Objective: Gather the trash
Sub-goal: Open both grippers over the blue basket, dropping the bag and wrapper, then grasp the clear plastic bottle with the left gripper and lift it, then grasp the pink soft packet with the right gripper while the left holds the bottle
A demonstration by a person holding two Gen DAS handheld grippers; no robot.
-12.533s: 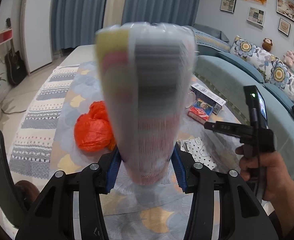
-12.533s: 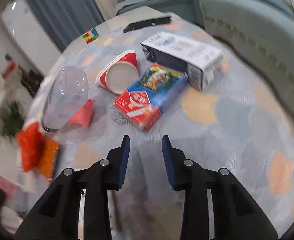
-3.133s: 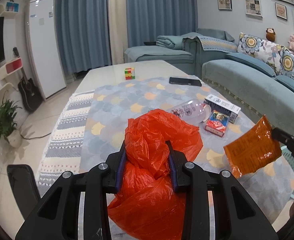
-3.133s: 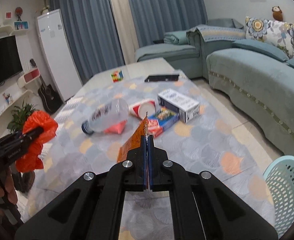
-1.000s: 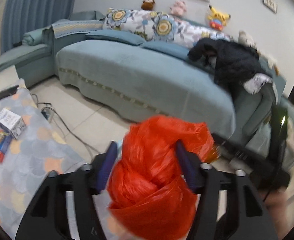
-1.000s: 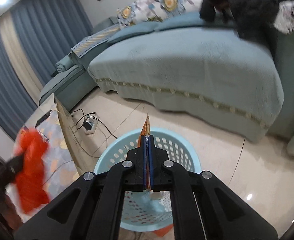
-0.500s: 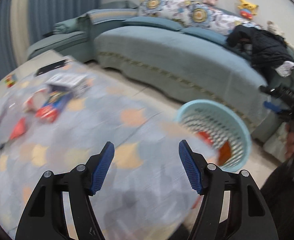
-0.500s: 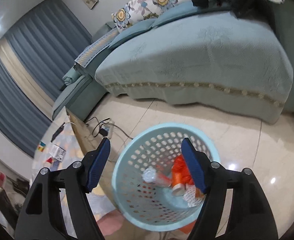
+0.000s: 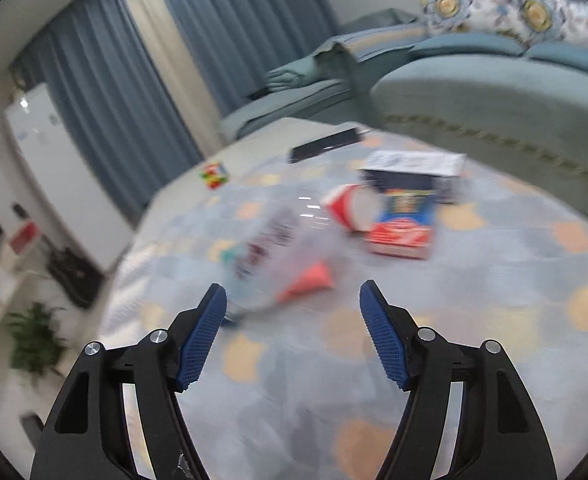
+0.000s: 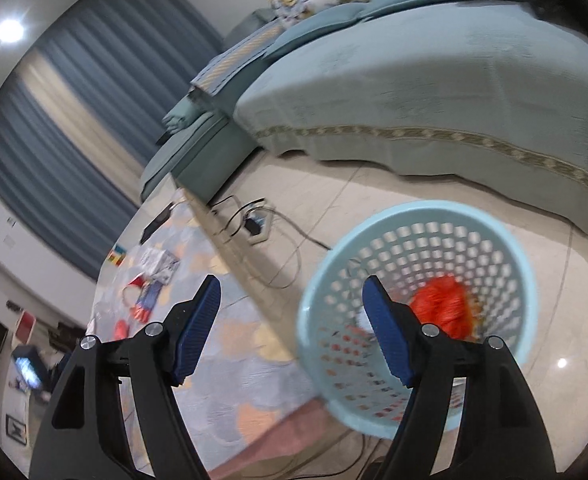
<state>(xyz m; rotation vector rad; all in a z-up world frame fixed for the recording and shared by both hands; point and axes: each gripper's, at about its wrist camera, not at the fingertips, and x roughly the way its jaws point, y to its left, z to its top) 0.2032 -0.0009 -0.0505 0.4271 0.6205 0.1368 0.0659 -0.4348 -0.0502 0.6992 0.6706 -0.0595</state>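
Note:
My left gripper [image 9: 293, 300] is open and empty above the table. Ahead of it lie a clear plastic bottle [image 9: 270, 248], a pink scrap [image 9: 307, 282], a red paper cup [image 9: 347, 210], a red and blue packet [image 9: 403, 222] and a white carton [image 9: 413, 170]. My right gripper [image 10: 292, 300] is open and empty above the floor, beside the light blue basket [image 10: 417, 216]. The orange bag [image 10: 439, 306] lies in the basket with other trash.
A patterned cloth [image 9: 493, 280] covers the table. A remote [image 9: 321, 144] and a puzzle cube [image 9: 214, 174] lie at its far end. A blue sofa [image 10: 433, 92] stands behind the basket. Cables and a power strip [image 10: 258, 222] lie on the floor.
Both grippers let go of the orange bag and wrapper into the basket about a second ago. The left gripper has swung back to face the table trash. The right has shifted left of the basket.

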